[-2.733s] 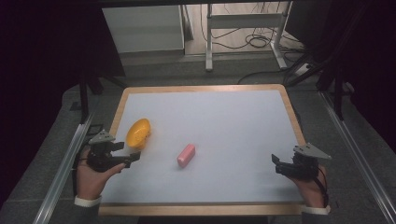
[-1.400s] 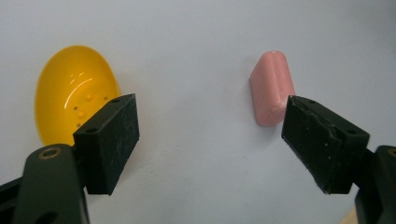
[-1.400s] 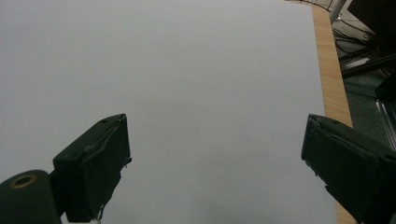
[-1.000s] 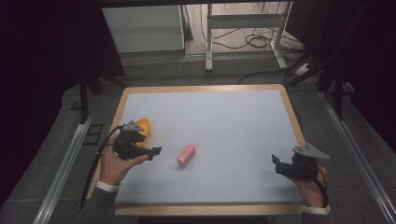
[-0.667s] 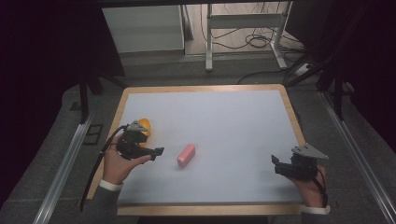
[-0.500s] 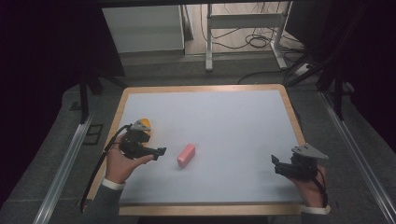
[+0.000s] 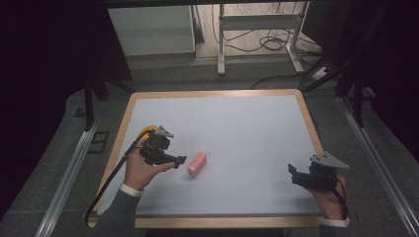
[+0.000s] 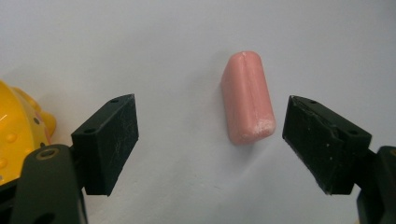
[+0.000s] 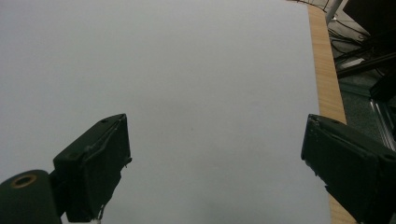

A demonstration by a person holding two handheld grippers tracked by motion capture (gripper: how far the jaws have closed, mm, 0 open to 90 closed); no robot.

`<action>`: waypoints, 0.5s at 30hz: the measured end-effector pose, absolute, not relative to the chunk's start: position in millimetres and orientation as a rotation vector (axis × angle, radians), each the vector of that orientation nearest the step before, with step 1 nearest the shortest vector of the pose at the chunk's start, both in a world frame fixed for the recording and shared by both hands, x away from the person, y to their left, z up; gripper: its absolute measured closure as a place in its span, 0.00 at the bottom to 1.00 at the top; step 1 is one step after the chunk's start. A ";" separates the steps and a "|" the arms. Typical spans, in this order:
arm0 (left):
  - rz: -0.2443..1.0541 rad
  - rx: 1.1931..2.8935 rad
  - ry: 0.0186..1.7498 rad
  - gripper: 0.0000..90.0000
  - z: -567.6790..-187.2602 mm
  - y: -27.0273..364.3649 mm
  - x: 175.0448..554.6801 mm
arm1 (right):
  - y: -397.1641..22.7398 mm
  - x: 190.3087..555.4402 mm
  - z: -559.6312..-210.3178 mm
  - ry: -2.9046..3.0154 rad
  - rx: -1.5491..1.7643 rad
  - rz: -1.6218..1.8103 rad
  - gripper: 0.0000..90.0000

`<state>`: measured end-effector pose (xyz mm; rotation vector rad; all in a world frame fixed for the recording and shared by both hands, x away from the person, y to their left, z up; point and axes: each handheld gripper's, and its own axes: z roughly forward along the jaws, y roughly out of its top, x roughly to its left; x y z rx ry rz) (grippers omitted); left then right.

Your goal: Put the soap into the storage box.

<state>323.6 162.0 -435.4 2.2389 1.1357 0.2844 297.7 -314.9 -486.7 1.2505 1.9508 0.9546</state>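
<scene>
Two wide-open grippers flank a pink block [image 7: 197, 164] on the wood-rimmed white table [image 7: 247, 123]: left gripper [image 7: 179, 159] just beside the block, yellow toy [image 8: 18, 126] behind it; right gripper [image 7: 291, 173] well apart; cables cross the grey floor [image 7: 257, 47] beyond.

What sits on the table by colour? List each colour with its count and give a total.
Pink: 1, the pink block
Yellow: 1, the yellow toy, partly behind the left gripper
Total: 2
</scene>
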 end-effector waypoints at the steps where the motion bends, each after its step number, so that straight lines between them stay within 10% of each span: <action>1: 0.279 2.246 1.133 0.21 -435.8 161.2 324.4 | -315.1 297.7 -486.7 1.950 1.252 0.955 0.09; 15: 0.269 2.281 1.125 0.23 -442.2 141.6 328.7 | -314.2 298.4 -488.5 1.956 1.255 0.946 0.09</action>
